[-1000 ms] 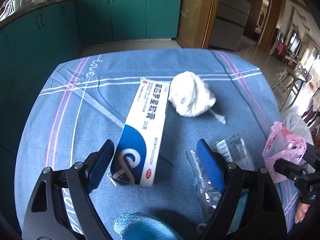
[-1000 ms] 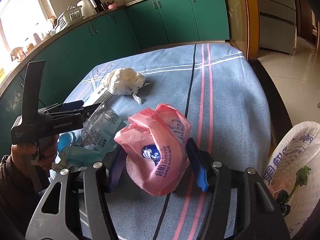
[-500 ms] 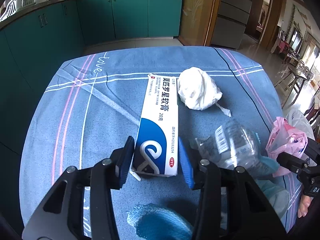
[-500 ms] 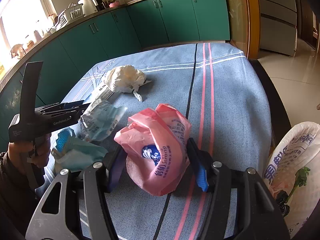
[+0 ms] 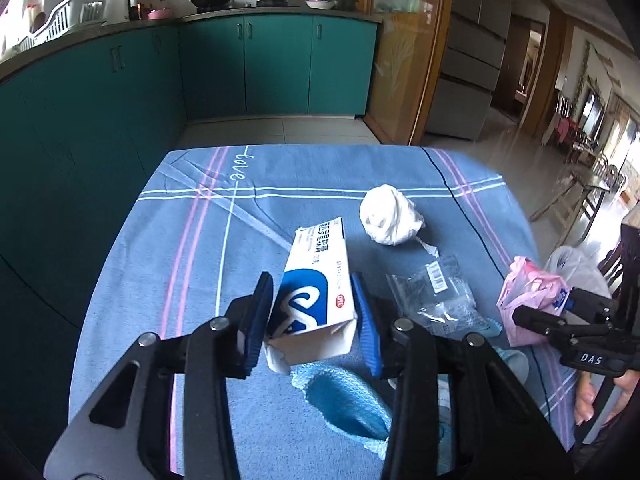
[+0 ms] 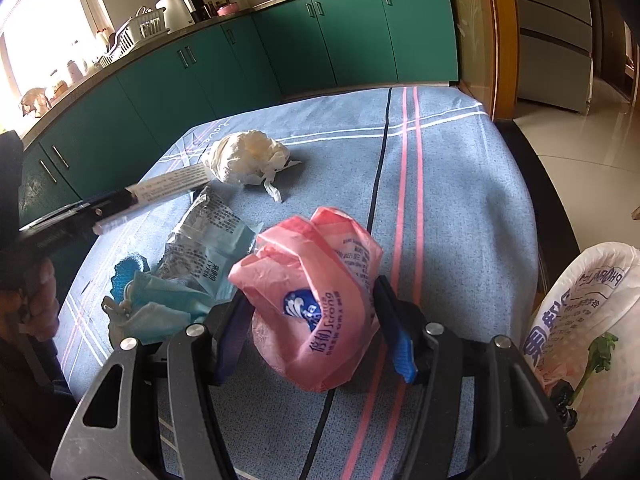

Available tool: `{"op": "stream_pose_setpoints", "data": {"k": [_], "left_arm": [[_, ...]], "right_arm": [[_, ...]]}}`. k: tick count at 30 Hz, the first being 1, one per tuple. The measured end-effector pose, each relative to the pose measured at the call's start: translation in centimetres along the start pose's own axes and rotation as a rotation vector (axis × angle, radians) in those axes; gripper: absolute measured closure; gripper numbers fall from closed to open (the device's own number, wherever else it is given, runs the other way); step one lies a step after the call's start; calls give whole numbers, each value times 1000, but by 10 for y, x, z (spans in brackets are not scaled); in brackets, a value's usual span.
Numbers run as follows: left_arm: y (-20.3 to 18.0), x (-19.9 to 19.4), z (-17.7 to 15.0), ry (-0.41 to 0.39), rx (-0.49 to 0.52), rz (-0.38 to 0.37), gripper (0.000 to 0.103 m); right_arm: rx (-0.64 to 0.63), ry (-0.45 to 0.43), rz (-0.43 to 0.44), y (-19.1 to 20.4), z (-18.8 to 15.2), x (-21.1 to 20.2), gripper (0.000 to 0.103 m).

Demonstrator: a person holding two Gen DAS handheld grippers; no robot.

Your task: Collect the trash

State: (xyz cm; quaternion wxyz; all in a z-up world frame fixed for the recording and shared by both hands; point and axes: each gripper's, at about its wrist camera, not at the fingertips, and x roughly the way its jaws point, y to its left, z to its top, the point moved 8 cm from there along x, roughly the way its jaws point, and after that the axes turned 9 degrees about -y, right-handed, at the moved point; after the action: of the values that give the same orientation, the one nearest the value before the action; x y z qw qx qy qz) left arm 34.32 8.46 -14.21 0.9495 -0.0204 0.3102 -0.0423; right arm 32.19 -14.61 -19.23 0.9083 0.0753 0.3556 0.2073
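Already the left gripper (image 5: pixel 316 312) has its jaws clamped on the near end of the box (image 5: pixel 314 280), having just been closing on it, and the box is tilted up off the cloth (image 5: pixel 192 240) with its far end low. The right gripper (image 6: pixel 310 328) is closed on the pink bag (image 6: pixel 308 292), which bulges out between the pads.

Risks, as I judge them: the grip sits at one end of a long, light carton, so the free end could swing or droop and the box could twist out if the hand turns quickly. The carton's torn flap near the left pad suggests soft walls that may crush and slip. The box's far end points toward the tissue wad (image 5: pixel 390 220), and a low sweep could knock that or the clear wrapper (image 5: pixel 434 296) off the table. The pink bag is slick film held by its middle; it could slide out if the pads ease.

The left view shows the box face, both pads on it and the blue rag (image 5: pixel 348 404) below. The right view shows the box only edge-on, but adds printed wrappers (image 6: pixel 204 240), the face masks (image 6: pixel 160 312) and a white sack (image 6: pixel 588 316) beside the table, likely where the trash goes.
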Motion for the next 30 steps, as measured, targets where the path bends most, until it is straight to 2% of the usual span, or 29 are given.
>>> {"op": "stream_pose_setpoints", "data": {"k": [5,10,20,22,26,30], "left_arm": [[8,7,-10,63,-11,6,63],[4,18,-26,131,30,20,63],[3,20,-34,163,47,21,61],[6,21,-34,164,37,27,57],[10,21,-32,158,18,40,36],[21,18,-25,136,-17,51,32]], "right_arm": [[-4,1,-2,-1,0,0,43],[-10,1,-8,0,0,-1,43],[-29,-3,-28,2,-1,-2,43],[-30,-1,-30,2,-2,-2,43],[-26,1,-30,2,-2,-1,42],[-21,2,-23,4,-2,-1,39]]}}
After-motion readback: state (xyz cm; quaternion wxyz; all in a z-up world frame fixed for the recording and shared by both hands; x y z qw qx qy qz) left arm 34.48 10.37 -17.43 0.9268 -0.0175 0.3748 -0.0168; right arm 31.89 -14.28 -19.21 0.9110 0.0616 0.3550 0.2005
